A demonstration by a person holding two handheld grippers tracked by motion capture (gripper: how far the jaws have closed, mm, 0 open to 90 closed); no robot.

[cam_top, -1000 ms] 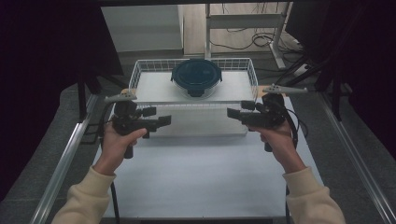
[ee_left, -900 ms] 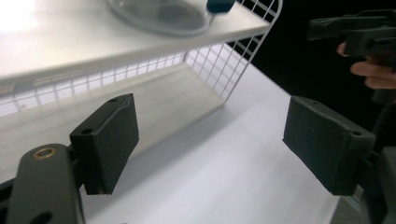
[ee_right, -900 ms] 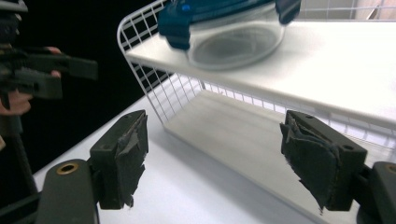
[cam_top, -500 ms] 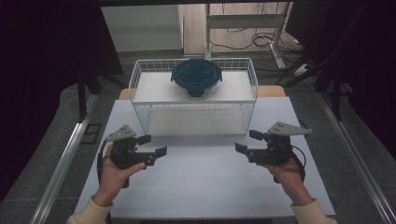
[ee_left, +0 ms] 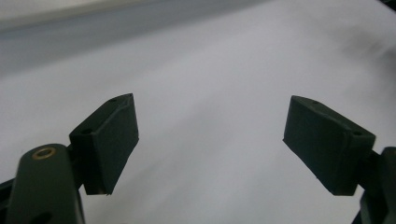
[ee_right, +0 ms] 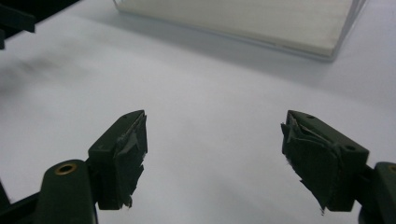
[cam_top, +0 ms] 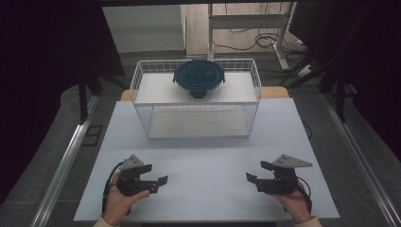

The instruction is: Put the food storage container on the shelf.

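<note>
Below, both claws spread wide, empty, over a white table [cam_top: 208,156].
Left gripper [cam_top: 158,173] and right gripper [cam_top: 255,172] flank bare tabletop; a lidded container [cam_top: 198,78] sits atop the wire basket [cam_top: 142,101], dark room beyond.

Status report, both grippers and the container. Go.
Left gripper open, right gripper open, both low over the white table. Round dark-lidded container sits in the white wire basket. Nothing between.
</note>
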